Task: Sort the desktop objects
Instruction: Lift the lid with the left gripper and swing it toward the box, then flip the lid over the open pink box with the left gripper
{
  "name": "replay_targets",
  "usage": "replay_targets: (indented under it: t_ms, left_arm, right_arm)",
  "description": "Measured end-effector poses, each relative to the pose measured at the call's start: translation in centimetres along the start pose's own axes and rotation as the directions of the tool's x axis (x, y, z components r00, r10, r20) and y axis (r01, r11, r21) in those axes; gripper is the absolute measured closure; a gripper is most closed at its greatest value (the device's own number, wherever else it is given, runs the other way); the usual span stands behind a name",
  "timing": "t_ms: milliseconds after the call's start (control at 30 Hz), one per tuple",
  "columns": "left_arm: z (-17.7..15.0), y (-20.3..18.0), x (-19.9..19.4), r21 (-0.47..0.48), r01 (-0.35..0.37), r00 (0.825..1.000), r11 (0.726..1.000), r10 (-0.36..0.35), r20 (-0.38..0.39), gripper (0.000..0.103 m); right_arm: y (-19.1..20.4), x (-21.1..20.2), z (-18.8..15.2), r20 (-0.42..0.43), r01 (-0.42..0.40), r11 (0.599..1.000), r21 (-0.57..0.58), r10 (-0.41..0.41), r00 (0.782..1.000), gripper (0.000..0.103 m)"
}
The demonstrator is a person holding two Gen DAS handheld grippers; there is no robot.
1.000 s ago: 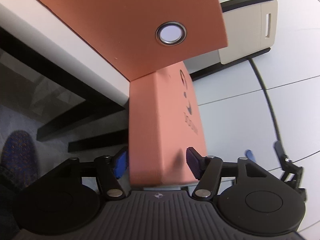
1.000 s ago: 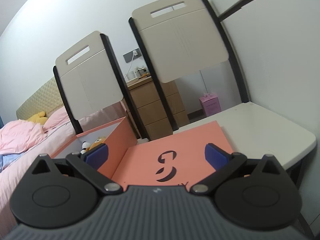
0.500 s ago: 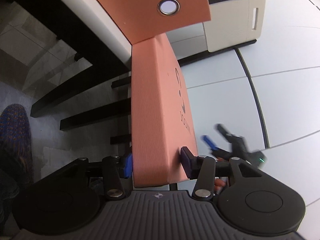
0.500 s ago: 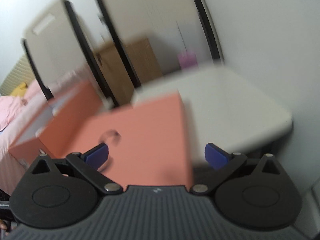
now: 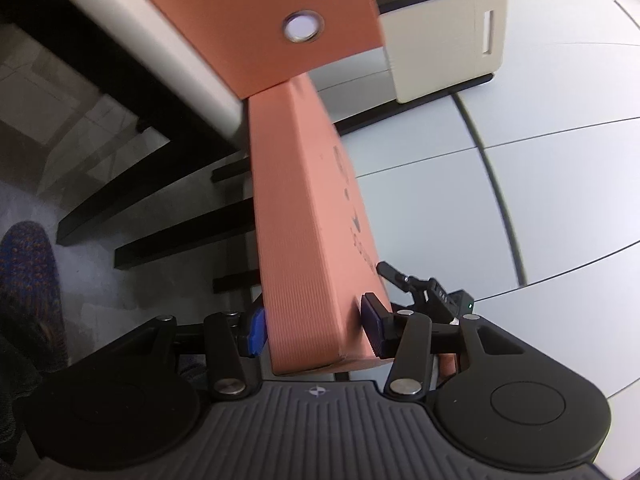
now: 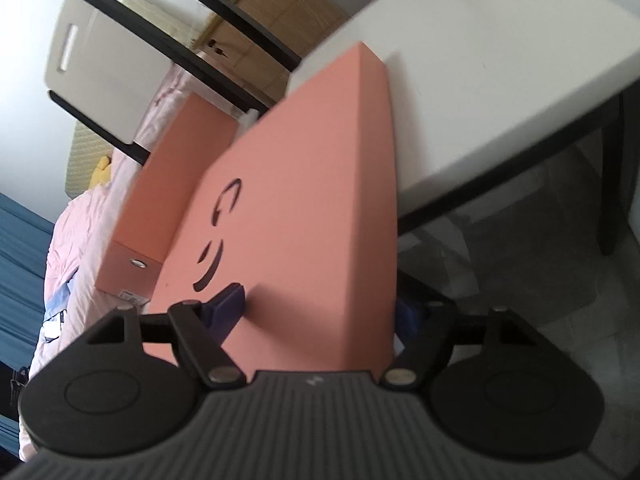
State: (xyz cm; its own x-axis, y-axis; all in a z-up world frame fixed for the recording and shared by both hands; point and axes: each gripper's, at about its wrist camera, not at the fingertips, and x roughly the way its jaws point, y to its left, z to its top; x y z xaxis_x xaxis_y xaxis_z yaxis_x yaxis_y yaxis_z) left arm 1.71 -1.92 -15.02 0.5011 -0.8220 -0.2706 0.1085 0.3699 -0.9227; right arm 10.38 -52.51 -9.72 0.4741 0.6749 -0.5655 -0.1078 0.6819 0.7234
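My left gripper (image 5: 312,330) is clamped on the near edge of the salmon-orange cardboard box lid (image 5: 304,216), blue pads pressing its two faces. My right gripper (image 6: 320,312) is closing, with the lid's other near corner between its jaws; one pad lies on the printed top, the other is hidden beneath, so contact is unclear. The lid juts off the white tabletop (image 6: 480,60), beside the matching orange box base (image 6: 176,184) with a metal eyelet. I judge it light, fairly stiff but crushable, so the rim corners are the place to hold.
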Motion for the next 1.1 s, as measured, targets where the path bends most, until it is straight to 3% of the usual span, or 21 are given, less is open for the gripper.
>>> replay_targets:
  t_ms: [300,700,900,1100]
  left_arm:
    - [1.3,-4.7,-1.6,0.083,0.12,0.99,0.989,-0.125,0.064,0.046]
    - [3.4,-10.8,-4.3,0.209,0.194,0.963,0.959,-0.227,0.145,0.045]
    - [6.9,-13.1,-8.5,0.272,0.154,0.94,0.95,-0.226,0.256,0.045]
    - [10.7,-13.4,-13.8,0.314,0.047,0.891,0.948,-0.182,0.416,0.045]
  right_arm:
    - [4.1,-5.9,-1.1,0.138,-0.031,0.999,-0.019,0.033,0.99,0.029]
    - [11.0,-11.4,0.1,0.296,-0.044,0.991,-0.124,0.079,0.952,0.029]
    - [14.8,-9.0,3.1,0.315,-0.114,0.975,-0.188,0.17,0.934,0.029]
    - [18.8,-1.2,7.1,0.288,-0.224,0.944,-0.241,0.29,0.912,0.029]
